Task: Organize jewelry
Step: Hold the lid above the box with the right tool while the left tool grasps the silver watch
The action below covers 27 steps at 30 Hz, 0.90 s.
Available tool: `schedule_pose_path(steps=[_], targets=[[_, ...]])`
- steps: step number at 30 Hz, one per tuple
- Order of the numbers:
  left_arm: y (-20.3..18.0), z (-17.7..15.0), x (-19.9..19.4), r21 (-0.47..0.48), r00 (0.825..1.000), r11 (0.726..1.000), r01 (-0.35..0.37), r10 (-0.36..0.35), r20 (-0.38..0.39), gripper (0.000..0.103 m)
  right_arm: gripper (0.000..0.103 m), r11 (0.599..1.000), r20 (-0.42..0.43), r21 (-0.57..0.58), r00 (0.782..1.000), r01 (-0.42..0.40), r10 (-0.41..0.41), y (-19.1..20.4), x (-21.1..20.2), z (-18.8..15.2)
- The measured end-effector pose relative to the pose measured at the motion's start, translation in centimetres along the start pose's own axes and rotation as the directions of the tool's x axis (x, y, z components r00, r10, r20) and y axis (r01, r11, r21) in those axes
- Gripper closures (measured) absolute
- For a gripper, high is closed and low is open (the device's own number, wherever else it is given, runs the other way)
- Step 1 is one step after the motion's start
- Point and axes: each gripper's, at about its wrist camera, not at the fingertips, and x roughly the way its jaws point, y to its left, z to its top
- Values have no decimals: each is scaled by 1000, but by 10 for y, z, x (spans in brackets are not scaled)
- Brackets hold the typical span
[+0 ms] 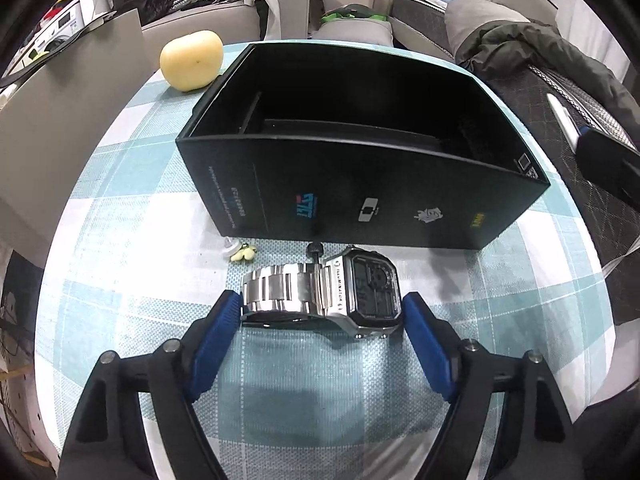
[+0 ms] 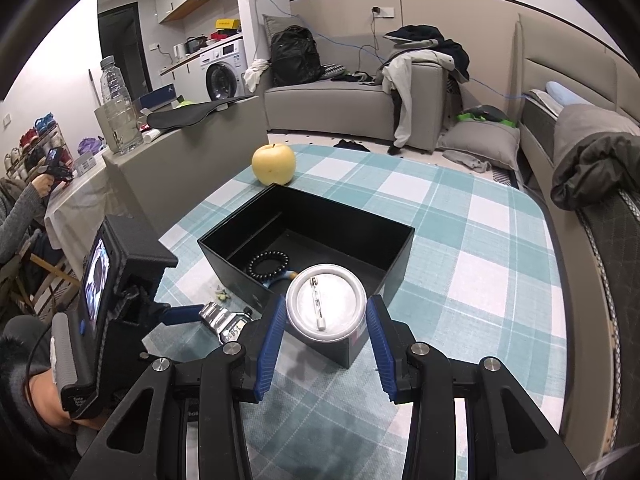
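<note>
Left claw [image 1: 322, 312] astride watch [image 1: 332, 294] on bench [image 1: 120, 280], pads touching; grip uncertain. Right claw [image 2: 326, 318] clamped on round tin [image 2: 326, 308] over box [image 2: 400, 248].

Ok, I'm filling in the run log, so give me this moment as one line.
left gripper: around watch on table, closing | right gripper: holding round pin badge over black box | in box: bead bracelet

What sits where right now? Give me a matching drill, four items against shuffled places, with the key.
1 watch
2 bead bracelet
3 round badge
4 apple

A inside the black box
B gripped by the right gripper
C on the cloth beyond the box
D on the cloth, between the fingers of the left gripper

Pairs: 1-D, 2-A, 3-B, 4-C
</note>
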Motion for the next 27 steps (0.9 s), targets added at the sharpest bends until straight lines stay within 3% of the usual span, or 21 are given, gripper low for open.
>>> schedule_pose_path(steps=[15,27], targets=[[0,-1,-4,19,999,999,37,-37,-3,25,63,1000,4,-8,1000,-4,4,5,3,3],[0,-2,-20,39,996,996,80,-82,44,25,63,1000,21,0,1000,1,-1,4,1,6]])
